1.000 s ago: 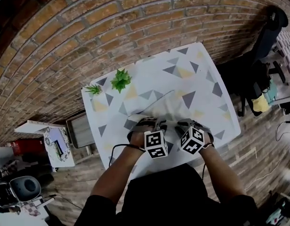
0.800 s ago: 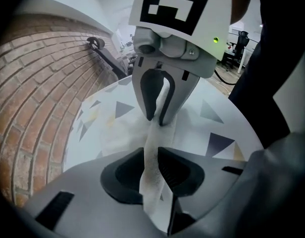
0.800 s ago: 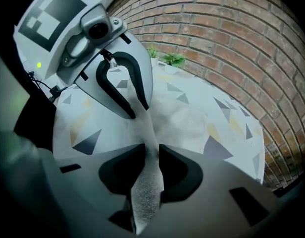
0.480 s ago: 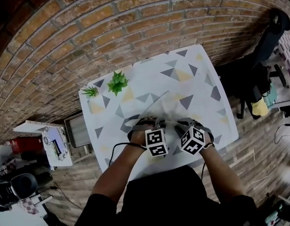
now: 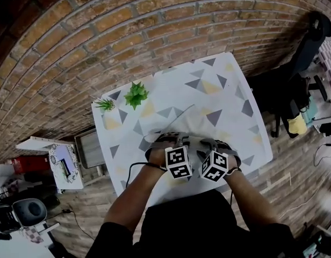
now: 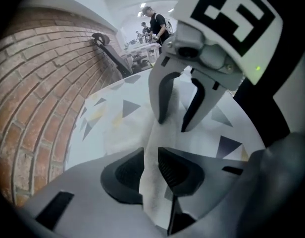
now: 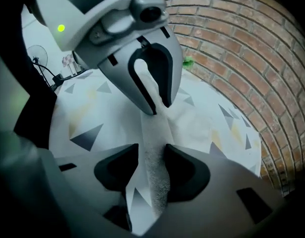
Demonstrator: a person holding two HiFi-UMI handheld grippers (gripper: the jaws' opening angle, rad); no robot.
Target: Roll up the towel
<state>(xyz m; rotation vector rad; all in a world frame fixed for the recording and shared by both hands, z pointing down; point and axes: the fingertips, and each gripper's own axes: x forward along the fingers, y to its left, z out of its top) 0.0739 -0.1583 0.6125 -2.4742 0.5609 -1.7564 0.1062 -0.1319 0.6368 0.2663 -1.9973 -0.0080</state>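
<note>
The left gripper [image 6: 150, 168] pinches a raised fold of the towel [image 6: 155, 130] tight between its jaws. The right gripper [image 7: 151, 171] has just been opening, and the same fold stands loose between its parted jaws.

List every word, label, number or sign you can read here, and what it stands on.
No readable text anywhere.
Left marker cube and right marker cube: black-and-white square patterns only, no letters or digits.
Table: printed triangles, no words.
</note>
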